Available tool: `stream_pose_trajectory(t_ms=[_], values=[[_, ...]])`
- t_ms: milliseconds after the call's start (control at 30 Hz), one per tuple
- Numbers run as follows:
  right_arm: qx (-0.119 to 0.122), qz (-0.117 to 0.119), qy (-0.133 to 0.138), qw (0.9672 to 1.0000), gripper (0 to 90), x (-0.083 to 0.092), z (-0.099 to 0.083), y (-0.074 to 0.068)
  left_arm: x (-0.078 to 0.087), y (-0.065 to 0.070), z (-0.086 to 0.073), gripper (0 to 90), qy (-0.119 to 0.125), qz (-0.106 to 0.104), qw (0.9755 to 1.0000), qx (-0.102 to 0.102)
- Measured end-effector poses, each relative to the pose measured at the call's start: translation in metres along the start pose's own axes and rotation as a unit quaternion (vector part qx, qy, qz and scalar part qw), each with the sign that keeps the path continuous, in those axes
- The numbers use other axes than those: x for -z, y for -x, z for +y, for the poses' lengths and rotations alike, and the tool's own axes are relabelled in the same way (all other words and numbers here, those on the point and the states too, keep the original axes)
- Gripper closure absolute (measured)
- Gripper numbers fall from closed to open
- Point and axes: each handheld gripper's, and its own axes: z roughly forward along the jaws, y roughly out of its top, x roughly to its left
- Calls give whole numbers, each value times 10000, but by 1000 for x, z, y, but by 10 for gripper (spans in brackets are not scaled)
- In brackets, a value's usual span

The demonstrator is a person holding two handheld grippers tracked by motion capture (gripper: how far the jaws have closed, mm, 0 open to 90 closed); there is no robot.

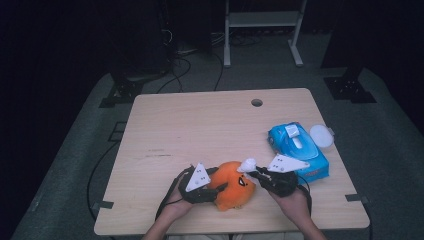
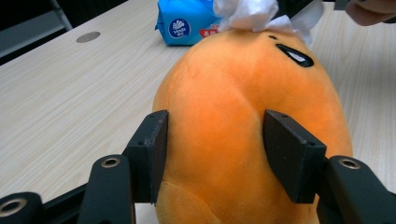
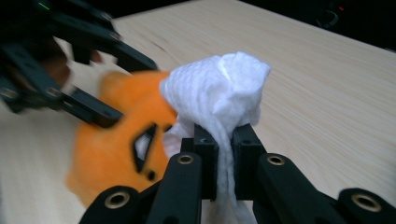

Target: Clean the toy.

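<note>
Left gripper point(image 2: 212, 154) clamps the orange plush toy point(image 2: 252, 116); right gripper point(image 3: 225, 154) pinches a white wipe point(image 3: 219, 88).
Plush sits at the worktop point(image 1: 200, 125) near edge, braced so the wipe can rub its face. Wipe pack point(image 1: 298, 145) lies just right, lid open. Pale wood worktop, dark room, cables on floor.

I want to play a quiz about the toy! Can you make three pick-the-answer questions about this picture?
1. Where is the blue wipes pack?
A. Right of the orange plush toy
B. On the floor
C. Under the toy

2. What colour is the wipe?
A. Green
B. White
C. Black

3. What is the right gripper doing?
A. Standing wide open
B. Lying on the table
C. Pinching the wipe

Answers: A, the pack lies to the toy's right in the high view; B, the crumpled wipe is white; C, its jaws clamp the wipe.
</note>
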Motion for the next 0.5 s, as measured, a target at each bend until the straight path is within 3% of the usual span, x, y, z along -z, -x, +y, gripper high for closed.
stream_pose_trajectory(t_ms=[33, 100, 233, 300, 367, 500], values=[[-121, 38, 1, 9999, 828, 0, -2, 2, 0, 0, 0, 424, 7, -8, 10000, 15], [-140, 81, 36, 9999, 828, 1, -1, 0, 0, -3, -2, 424, -22, 0, 10000, 37], [116, 431, 146, 9989, 826, 0, 7, -19, 1, -11, -7, 425, -15, -17, 9997, 251], [213, 393, 93, 9990, 826, -2, 8, -22, 0, -13, -8, 428, 10, -58, 9994, 330], [121, 371, 83, 9992, 827, -2, 6, -16, 0, -14, -8, 431, 16, -46, 9994, 346], [-145, 99, -58, 9998, 827, -2, -6, 3, 0, -15, -9, 433, 8, -63, 9992, 401]])
